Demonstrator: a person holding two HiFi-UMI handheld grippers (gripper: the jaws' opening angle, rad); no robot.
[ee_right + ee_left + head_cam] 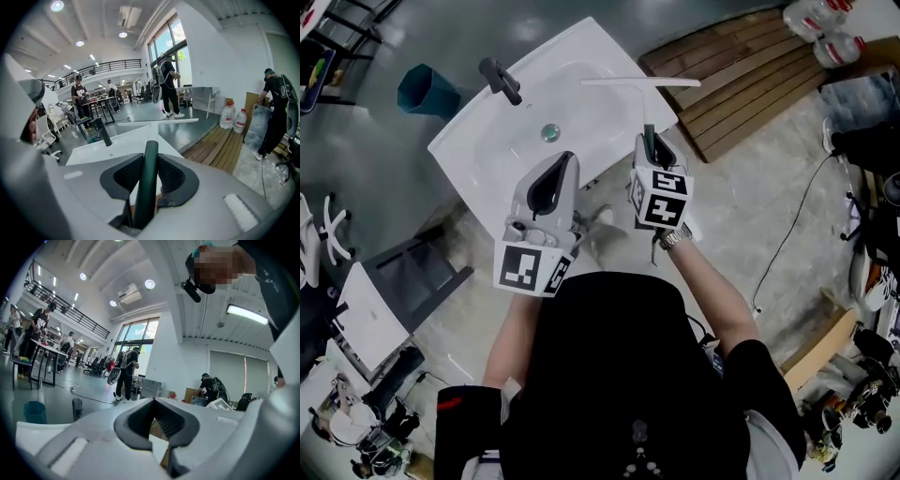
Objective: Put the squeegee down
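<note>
The squeegee has a long white blade (pixel 642 82) and a dark green handle (pixel 149 178). My right gripper (pixel 649 142) is shut on that handle, and the blade (pixel 159 122) hovers over the right corner of the white sink (pixel 478 141). In the right gripper view the handle runs straight up between the dark pads (pixel 125 177) of the right gripper (pixel 149 155). My left gripper (pixel 569 157) hangs over the sink's front edge beside it. Its tips meet, with nothing between them, as the left gripper view also shows of the left gripper (pixel 153 399).
A dark faucet (pixel 502 80) and a drain (pixel 549 132) are on the sink. A teal bin (pixel 422 89) stands on the floor behind it. A wooden pallet (pixel 741 75) and water jugs (pixel 825 28) lie to the right. People walk about in the hall.
</note>
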